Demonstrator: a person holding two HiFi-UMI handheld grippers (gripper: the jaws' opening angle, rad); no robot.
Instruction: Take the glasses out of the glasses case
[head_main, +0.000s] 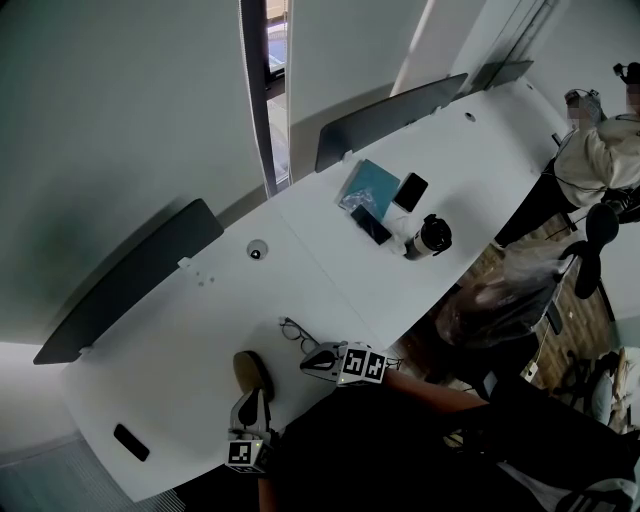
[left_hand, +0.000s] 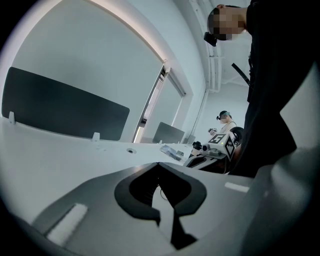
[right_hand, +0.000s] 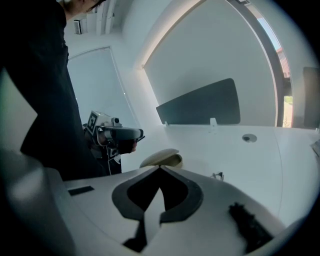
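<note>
So the glasses (head_main: 297, 334) are already out and lying flat on the white table (head_main: 200, 320), near the front edge. They're just to the right of the tan glasses case (head_main: 252, 370) and not touching it as far as I can see. In the right gripper view the case looks open, with its lid tipped up. The left gripper (head_main: 256, 393) has its jaws pressed together with nothing between them. Its tip sits right beside the near end of the case, but I honestly can't tell if it's actually touching. The right gripper (head_main: 310, 362) is closed up too and empty, hanging close to the glasses on their near side without holding them. Further up the table there's a teal packet (head_main: 370, 183), two dark phones (head_main: 410, 191) (head_main: 371, 225) and a tumbler (head_main: 430, 237) on its side, all well apart from the case. A round cable grommet (head_main: 257, 250) sits mid-table, and a dark divider panel (head_main: 130, 275) stands along the far edge. Another person (head_main: 600, 150) is over at the far right end of the table.
</note>
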